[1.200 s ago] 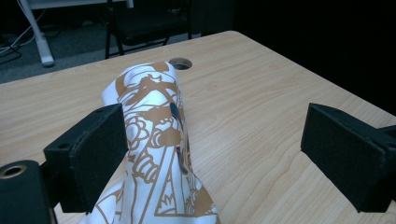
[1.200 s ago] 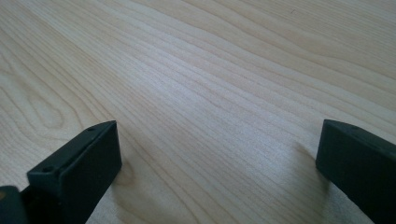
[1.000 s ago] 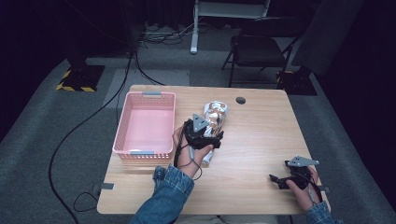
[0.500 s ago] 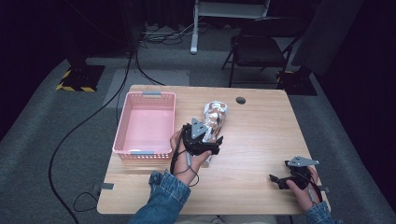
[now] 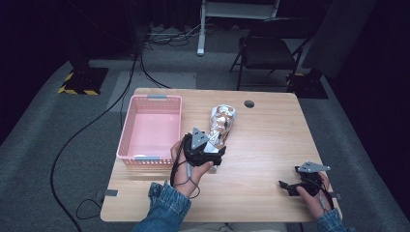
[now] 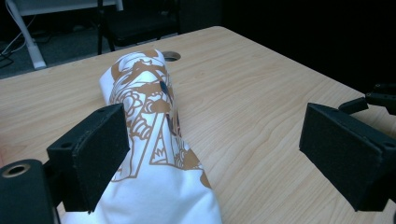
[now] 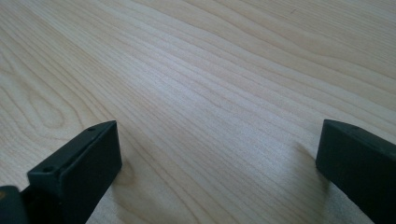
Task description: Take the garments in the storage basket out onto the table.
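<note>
Fingers [image 6: 88, 161] of left gripper [image 6: 224, 163] spread wide, gripping nothing.
Rolled white printed cloth [image 5: 221, 124] lying on desk [image 5: 270, 140], just right of pink basket [image 5: 126, 135]; right gripper [image 7: 219, 172] also wide open, empty, well right of basket.

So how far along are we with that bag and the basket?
Nothing looks done: the pink basket holds nothing. In hand: the left gripper is open beside the printed bag, which lies on the table. Left: gripping and moving it. The right gripper rests open.
</note>
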Action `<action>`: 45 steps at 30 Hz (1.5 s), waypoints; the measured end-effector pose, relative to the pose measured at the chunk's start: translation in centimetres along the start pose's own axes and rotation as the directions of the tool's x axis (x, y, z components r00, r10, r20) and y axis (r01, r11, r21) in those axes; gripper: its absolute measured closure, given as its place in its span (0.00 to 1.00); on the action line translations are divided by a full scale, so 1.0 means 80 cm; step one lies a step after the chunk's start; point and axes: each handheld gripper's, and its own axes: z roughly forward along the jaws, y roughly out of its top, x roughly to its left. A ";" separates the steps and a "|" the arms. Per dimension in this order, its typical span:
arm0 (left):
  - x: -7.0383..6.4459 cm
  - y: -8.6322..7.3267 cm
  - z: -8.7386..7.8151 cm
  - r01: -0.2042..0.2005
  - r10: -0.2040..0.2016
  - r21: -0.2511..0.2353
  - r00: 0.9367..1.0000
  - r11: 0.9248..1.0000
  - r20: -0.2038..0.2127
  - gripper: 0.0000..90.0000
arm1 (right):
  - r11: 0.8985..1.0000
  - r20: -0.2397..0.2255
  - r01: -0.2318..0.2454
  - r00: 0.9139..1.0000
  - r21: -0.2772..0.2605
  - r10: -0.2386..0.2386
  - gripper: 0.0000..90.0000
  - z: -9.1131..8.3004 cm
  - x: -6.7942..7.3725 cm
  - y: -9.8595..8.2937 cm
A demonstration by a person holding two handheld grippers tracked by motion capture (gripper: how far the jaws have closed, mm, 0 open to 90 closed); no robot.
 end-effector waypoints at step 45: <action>0.020 -0.055 -0.050 -0.020 0.020 0.031 0.999 0.999 -0.026 0.10 | 1.000 0.000 0.000 1.000 0.000 0.000 0.00 0.000 0.000 0.000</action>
